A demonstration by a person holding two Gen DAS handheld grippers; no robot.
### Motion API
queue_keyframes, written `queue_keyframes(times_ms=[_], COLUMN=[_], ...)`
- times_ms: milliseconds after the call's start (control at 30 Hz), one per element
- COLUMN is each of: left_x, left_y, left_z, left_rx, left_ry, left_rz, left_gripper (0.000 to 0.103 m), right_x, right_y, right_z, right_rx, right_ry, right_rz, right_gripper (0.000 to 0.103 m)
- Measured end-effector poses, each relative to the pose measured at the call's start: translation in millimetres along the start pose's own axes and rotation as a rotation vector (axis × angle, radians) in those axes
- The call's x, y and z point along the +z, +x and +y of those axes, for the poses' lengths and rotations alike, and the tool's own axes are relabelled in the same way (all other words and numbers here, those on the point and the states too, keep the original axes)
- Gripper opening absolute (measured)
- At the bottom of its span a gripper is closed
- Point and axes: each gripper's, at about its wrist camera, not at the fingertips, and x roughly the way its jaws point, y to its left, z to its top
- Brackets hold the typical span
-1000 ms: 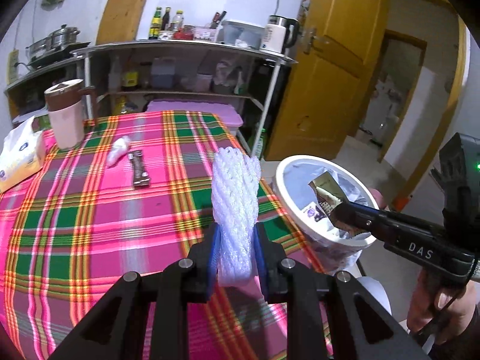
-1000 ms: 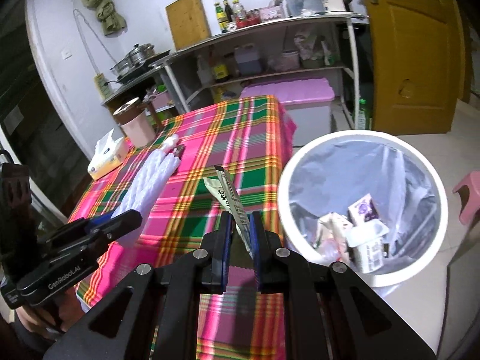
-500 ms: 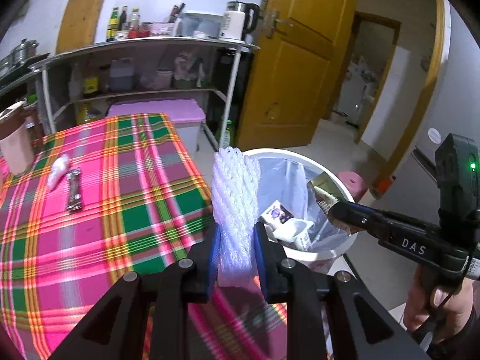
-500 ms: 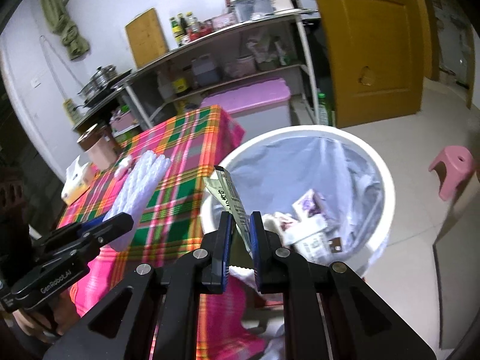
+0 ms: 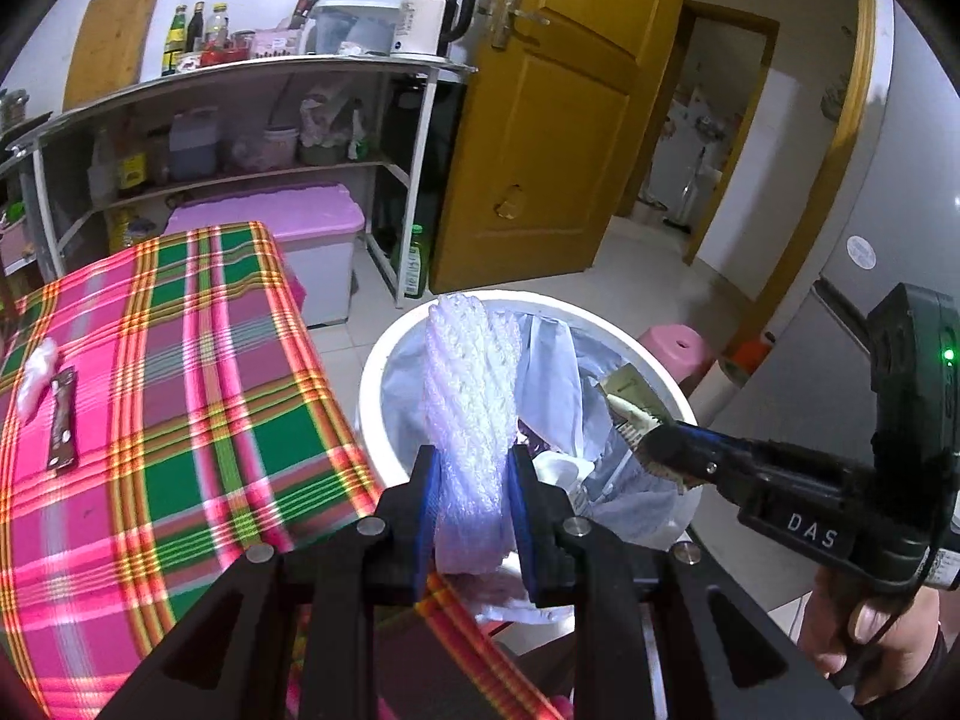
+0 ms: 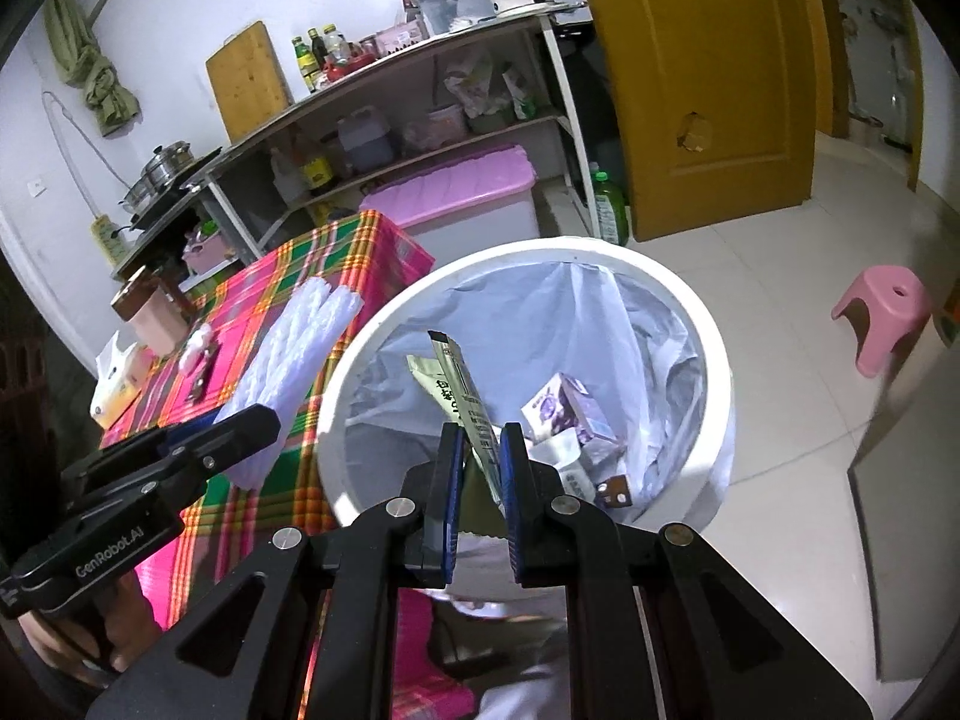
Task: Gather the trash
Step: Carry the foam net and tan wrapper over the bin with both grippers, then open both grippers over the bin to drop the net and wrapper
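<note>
White bin (image 5: 384, 360) now lies directly ahead of both my claws, formerly desk (image 5: 150, 390); left claw (image 5: 471, 510) pinches foam netting (image 5: 471, 396), right claw (image 6: 480, 480) pinches a wrapper (image 6: 462, 384).

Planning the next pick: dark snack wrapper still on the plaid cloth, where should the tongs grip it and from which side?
The dark wrapper lies flat on the tablecloth, long and narrow. Come from above and close across its narrow width near the middle. The white crumpled scrap sits close by its far end, so mid-length probably avoids catching it. Both tongs are full now: left holds foam netting, right a sachet.
</note>
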Motion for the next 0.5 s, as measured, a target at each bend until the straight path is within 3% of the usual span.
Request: queue_keyframes(times_ms=[500], left_x=[13.4], left_y=[34.4], left_z=[-3.6], left_rx=[-0.027], left_ry=[0.008], left_rz=[0.018], left_gripper=[0.028], right_x=[9.2], right_y=[11.6], right_z=[-15.3], right_rx=[-0.048], right_ry=[-0.007], right_rz=[0.011], right_gripper=[0.014])
